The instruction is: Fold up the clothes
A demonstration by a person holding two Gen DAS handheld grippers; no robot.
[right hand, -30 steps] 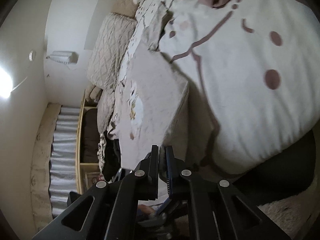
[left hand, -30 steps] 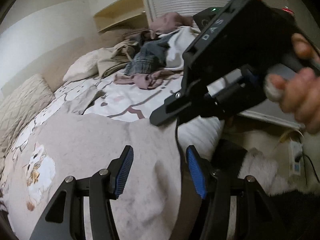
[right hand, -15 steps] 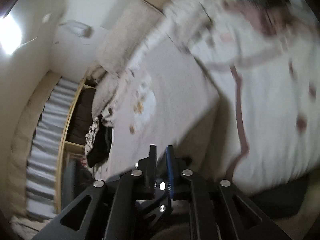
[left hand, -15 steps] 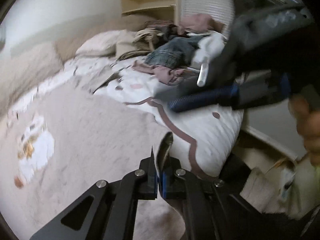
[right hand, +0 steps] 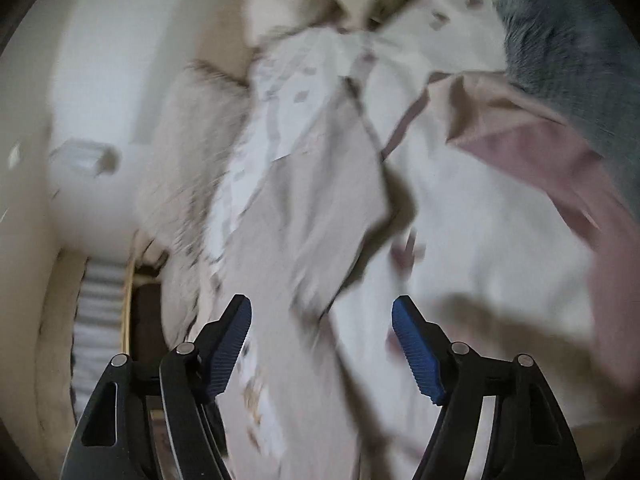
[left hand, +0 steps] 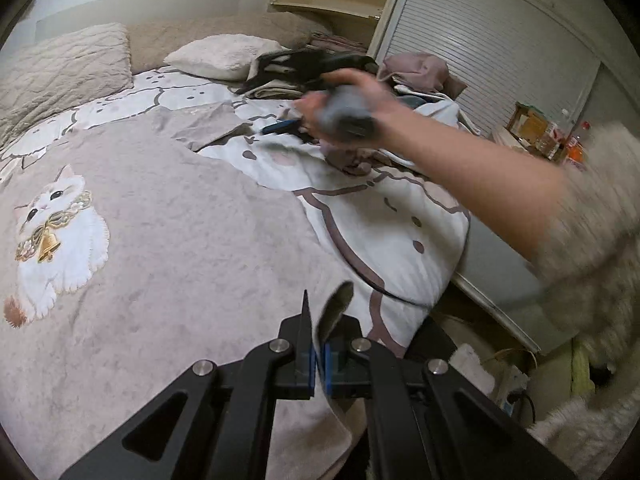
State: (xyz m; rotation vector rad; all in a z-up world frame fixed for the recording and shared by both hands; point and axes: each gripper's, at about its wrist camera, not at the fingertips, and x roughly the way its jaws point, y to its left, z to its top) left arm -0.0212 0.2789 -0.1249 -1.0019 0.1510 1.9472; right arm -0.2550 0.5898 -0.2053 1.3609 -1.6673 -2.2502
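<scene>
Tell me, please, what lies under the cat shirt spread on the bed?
The cat shirt lies on the white patterned duvet, which shows beyond its far and right edges. Whatever is beneath its middle is covered. The left gripper pinches its near edge.

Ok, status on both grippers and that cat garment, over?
Left gripper shut on cat-print garment corner. Right gripper opening, empty, above the sleeve. Clothes pile beyond, not blocking.

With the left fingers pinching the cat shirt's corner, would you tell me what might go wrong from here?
1. The left gripper holds only a thin fold of the cat-print shirt; a tug may slip it out.
2. The right gripper, its fingers opening and empty, sweeps blurred toward the heaped clothes and may snag the wrong garment.
</scene>
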